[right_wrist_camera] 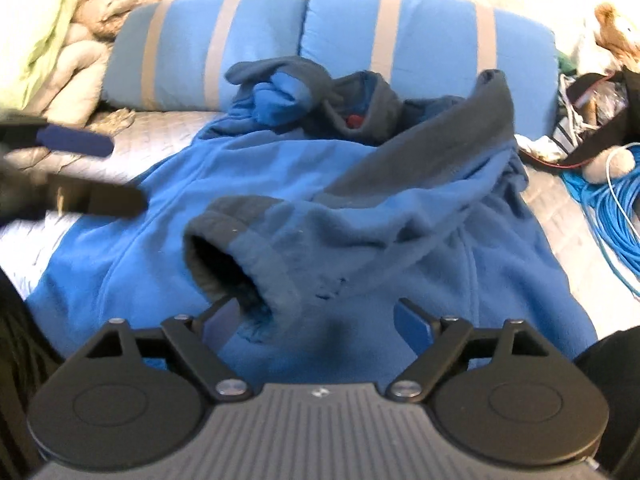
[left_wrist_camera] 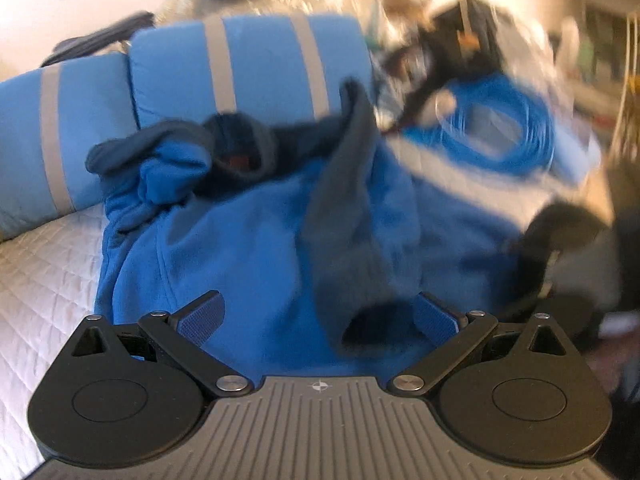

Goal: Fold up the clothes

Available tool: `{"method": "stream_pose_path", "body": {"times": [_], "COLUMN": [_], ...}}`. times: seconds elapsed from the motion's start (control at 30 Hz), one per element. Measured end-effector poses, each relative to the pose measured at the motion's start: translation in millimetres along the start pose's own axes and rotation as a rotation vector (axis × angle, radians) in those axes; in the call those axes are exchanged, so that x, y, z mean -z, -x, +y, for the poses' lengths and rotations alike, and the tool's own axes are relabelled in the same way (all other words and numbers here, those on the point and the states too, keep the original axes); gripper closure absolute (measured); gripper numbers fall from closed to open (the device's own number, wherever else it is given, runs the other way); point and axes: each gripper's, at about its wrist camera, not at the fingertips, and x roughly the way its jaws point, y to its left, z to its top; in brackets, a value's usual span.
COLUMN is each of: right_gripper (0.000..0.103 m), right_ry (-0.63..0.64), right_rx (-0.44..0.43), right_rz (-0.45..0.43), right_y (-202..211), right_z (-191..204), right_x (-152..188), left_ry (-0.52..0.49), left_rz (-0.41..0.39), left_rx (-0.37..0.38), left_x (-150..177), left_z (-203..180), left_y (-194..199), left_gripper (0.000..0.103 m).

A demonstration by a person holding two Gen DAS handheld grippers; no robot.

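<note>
A blue fleece jacket [right_wrist_camera: 280, 184] with dark grey trim lies spread on the white quilted bed [right_wrist_camera: 160, 136]. One sleeve is folded across its body, with its dark grey cuff [right_wrist_camera: 232, 248] open toward me. My right gripper [right_wrist_camera: 316, 324] is open, just above the jacket beside that cuff. My left gripper [left_wrist_camera: 318, 316] is open over the jacket [left_wrist_camera: 240, 240], with the grey sleeve cuff [left_wrist_camera: 360, 320] lying between its pads. The left gripper also shows blurred at the left edge of the right wrist view [right_wrist_camera: 80, 168].
Two blue pillows with grey stripes [right_wrist_camera: 320, 40] lie at the head of the bed. A coil of blue cable [right_wrist_camera: 616, 216] and a clutter of bags lie to the right. Cream and green bedding [right_wrist_camera: 60, 40] is piled at the far left.
</note>
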Motion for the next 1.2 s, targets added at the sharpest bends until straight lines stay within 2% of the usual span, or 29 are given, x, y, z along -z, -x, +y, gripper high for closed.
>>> {"method": "stream_pose_path", "body": {"times": [0.1,0.2,0.27,0.37,0.4,0.43,0.47,0.5,0.53,0.57,0.6,0.63,0.73,0.83,0.93,1.1,1.13,1.17,1.2], "right_gripper": [0.009,0.009,0.010,0.012,0.013,0.018,0.024,0.029,0.042,0.058,0.068,0.088,0.092,0.093,0.093,0.092,0.089,0.081,0.079], "right_ry": [-0.012,0.010,0.039,0.061,0.077,0.088,0.099,0.110,0.124,0.138,0.153,0.169,0.259,0.275,0.238,0.105,0.077,0.045,0.004], "right_rx": [0.018,0.034,0.071,0.064,0.071,0.070,0.068,0.066,0.055,0.042,0.029,0.010,0.028,0.026,-0.004,-0.072,-0.090,-0.104,-0.127], "right_rz": [-0.001,-0.003,0.001,-0.008,-0.017,-0.024,-0.031,-0.037,-0.036,-0.034,-0.032,-0.032,-0.063,-0.063,-0.037,0.082,0.104,0.131,0.160], "right_y": [-3.1,-6.5,-10.6,-13.5,-13.4,-12.9,-12.5,-12.1,-12.0,-11.9,-11.7,-10.0,3.3,19.5,28.6,14.1,11.2,8.9,6.7], "right_z": [-2.3,0.4,2.9,3.4,5.2,6.7,8.1,9.6,12.2,15.1,18.1,21.8,36.5,42.5,42.8,31.2,27.7,24.5,20.1], "right_x": [0.2,-0.2,-0.4,-0.9,-0.7,-0.3,0.1,0.6,1.7,2.9,4.1,5.1,9.2,8.8,9.9,12.9,13.1,13.4,14.5], "left_ry": [-0.018,-0.011,0.013,0.050,0.061,0.070,0.079,0.086,0.089,0.087,0.077,0.068,0.044,-0.004,-0.061,-0.098,-0.099,-0.090,-0.081], "left_rz": [0.070,0.104,0.125,0.160,0.164,0.166,0.167,0.167,0.163,0.158,0.149,0.140,0.112,0.100,0.119,0.198,0.211,0.217,0.224], "left_rx": [-0.007,-0.012,-0.044,-0.089,-0.090,-0.077,-0.064,-0.048,-0.023,0.002,0.019,0.023,0.032,0.042,0.046,0.029,0.017,0.014,0.011], "left_x": [2.0,2.2,2.3,5.3,7.0,8.4,9.9,11.0,11.6,12.0,12.0,11.3,9.5,8.2,9.9,16.3,17.5,18.2,19.0], "left_z": [-0.6,4.0,9.9,19.5,22.2,23.7,25.1,26.1,26.1,25.5,23.4,21.1,17.3,12.7,8.7,5.4,5.8,7.7,9.6], "left_y": [-22.4,-41.9,-52.9,-62.9,-63.6,-63.4,-63.1,-62.6,-61.5,-60.1,-57.7,-55.3,-45.8,-39.9,-42.3,-56.4,-58.2,-59.3,-60.4], "left_gripper": [0.002,0.003,0.006,0.011,0.016,0.028,0.034,0.048,0.060,0.066,0.078,0.085,0.092,0.092,0.092,0.092,0.092,0.092,0.092]}}
